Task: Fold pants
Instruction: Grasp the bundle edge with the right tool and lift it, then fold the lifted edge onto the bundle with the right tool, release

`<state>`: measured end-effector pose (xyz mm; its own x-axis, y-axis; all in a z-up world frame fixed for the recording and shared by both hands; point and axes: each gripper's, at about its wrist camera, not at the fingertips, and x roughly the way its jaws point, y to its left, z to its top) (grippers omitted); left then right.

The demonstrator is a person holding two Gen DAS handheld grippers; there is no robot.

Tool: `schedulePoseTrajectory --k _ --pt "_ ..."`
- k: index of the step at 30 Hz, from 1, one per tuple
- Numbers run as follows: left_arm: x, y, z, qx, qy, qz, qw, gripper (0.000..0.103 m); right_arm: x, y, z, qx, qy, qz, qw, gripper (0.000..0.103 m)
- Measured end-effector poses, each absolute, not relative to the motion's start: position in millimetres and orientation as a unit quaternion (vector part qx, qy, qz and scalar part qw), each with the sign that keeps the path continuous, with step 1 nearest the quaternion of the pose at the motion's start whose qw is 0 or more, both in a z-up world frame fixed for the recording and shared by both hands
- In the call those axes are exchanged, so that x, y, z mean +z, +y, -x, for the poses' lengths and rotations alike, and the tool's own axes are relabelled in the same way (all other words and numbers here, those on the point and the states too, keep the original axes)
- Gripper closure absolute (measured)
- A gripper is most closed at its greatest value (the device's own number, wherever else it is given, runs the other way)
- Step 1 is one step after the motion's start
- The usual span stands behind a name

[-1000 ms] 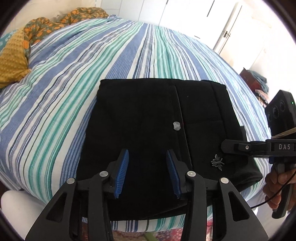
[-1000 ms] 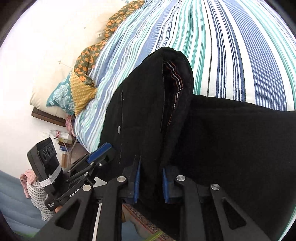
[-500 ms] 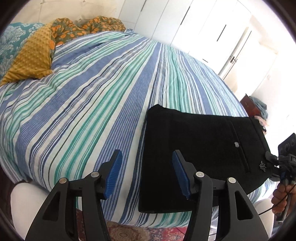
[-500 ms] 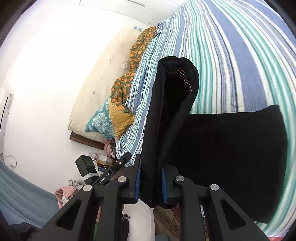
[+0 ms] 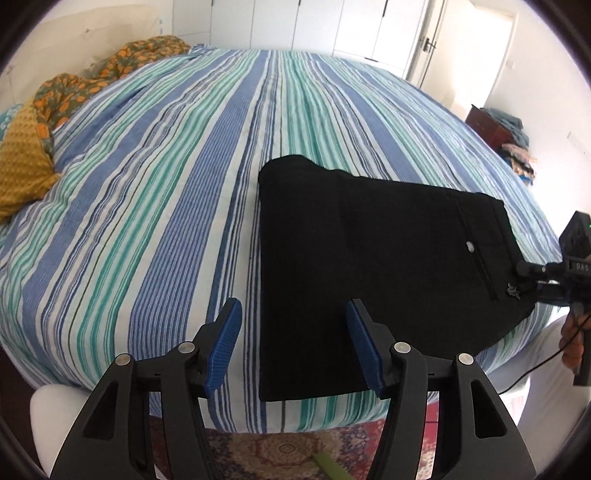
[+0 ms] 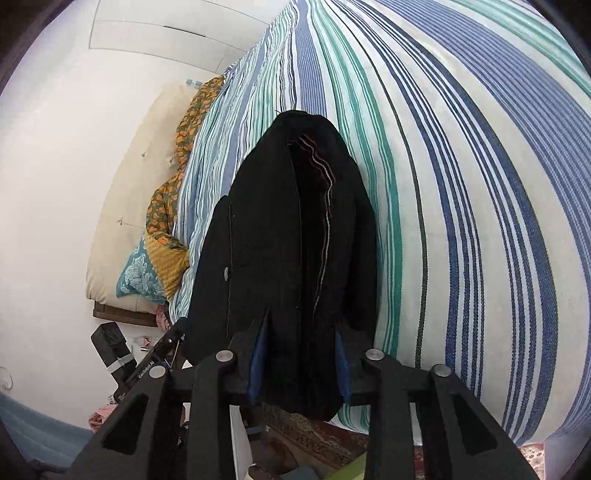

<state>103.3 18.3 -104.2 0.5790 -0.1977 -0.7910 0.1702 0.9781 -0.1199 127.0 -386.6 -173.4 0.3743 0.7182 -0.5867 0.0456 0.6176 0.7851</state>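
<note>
The folded black fabric pants (image 5: pixel 373 258) lie on the blue-and-green striped bedspread (image 5: pixel 166 192) near its edge. The right gripper (image 6: pixel 299 363), jaws just opening, straddles their waistband end; slack cloth may snag on withdrawal and spoil the fold. The left gripper (image 5: pixel 293 343) hovers wide, empty. Only the right wrist view shows the layered opening.

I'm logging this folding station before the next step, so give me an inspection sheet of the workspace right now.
Surface: striped bedspread, smooth.
Job's things: black pants folded, flat near the bed's front edge.
Clutter: yellow pillow and orange patterned cloth at the head end.
Grippers: left gripper open, empty, above the pants' edge; right gripper has just been opening, pants' end between its jaws.
Cables: thin black cable below the right hand.
Surroundings: white cupboards, patterned rug.
</note>
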Motion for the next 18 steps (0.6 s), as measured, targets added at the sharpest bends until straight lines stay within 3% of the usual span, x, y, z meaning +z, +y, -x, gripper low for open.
schedulePoseTrajectory --k 10,13,15,18 --pt "-104.9 -11.7 -121.0 -0.113 0.443 -0.015 0.889 0.037 -44.6 -346.0 -175.5 0.240 0.409 -0.166 0.865 0.062" --pt "-126.4 -28.3 -114.8 -0.109 0.461 -0.072 0.878 0.035 -64.5 -313.8 -194.7 0.242 0.414 -0.134 0.867 0.062" --pt "-130.3 -35.1 -105.7 -0.115 0.450 -0.100 0.880 0.033 -108.7 -309.7 -210.8 0.204 0.473 -0.117 0.849 0.062" --pt "-122.9 -30.0 -100.9 -0.115 0.448 -0.089 0.882 0.033 -140.1 -322.5 -207.9 0.182 0.495 -0.129 0.840 0.068"
